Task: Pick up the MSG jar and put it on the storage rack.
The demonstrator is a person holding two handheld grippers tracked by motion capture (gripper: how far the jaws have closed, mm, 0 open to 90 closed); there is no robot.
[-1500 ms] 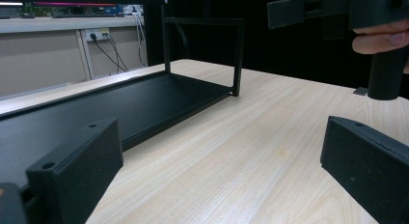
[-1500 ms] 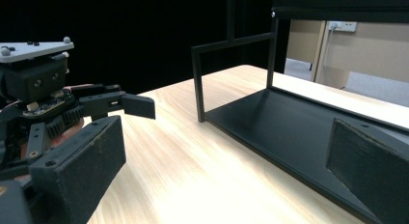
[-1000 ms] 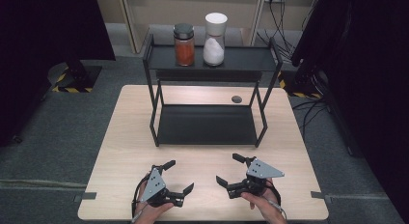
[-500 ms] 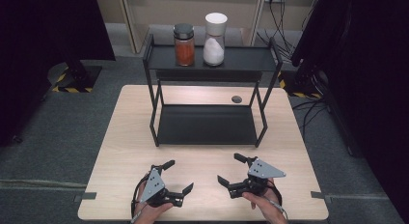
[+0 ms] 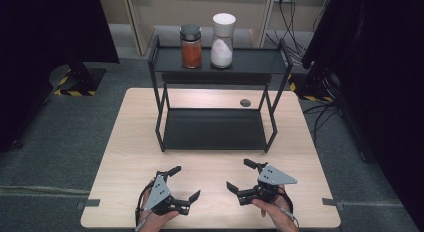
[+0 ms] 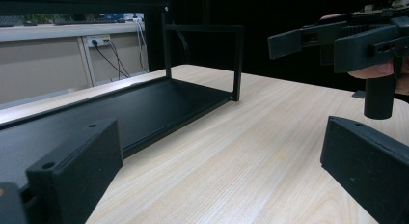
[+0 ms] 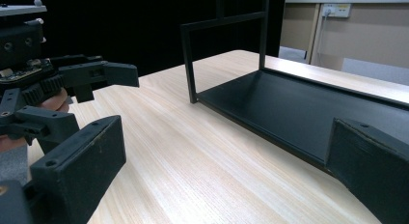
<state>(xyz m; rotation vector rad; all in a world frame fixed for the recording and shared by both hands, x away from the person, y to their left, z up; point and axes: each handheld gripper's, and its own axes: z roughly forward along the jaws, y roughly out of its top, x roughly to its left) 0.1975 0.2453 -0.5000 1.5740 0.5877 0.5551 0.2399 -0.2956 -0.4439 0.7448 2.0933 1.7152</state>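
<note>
1. The near strip of the desk (image 5: 215, 162) lay bare between the left tool (image 5: 183, 184) and the right tool (image 5: 243, 176); both had their jaws spread and nothing stood between them.
2. Farther off, the black rack (image 5: 215, 129) blocked the middle of the desk, its four thin posts rising at the corners.
3. The rack's lower shelf (image 5: 212, 128) carried nothing, leaving an open bay under the top shelf (image 5: 250, 66).
4. On the top shelf, the orange-filled jar (image 5: 190, 46) and the white-filled jar (image 5: 222, 40) stood just beside each other, left of centre; the shelf's right part was free.
5. Bare desk ran along the rack's left and right sides.
6. A small dark disc (image 5: 245, 102) lay on the desk behind the rack.
</note>
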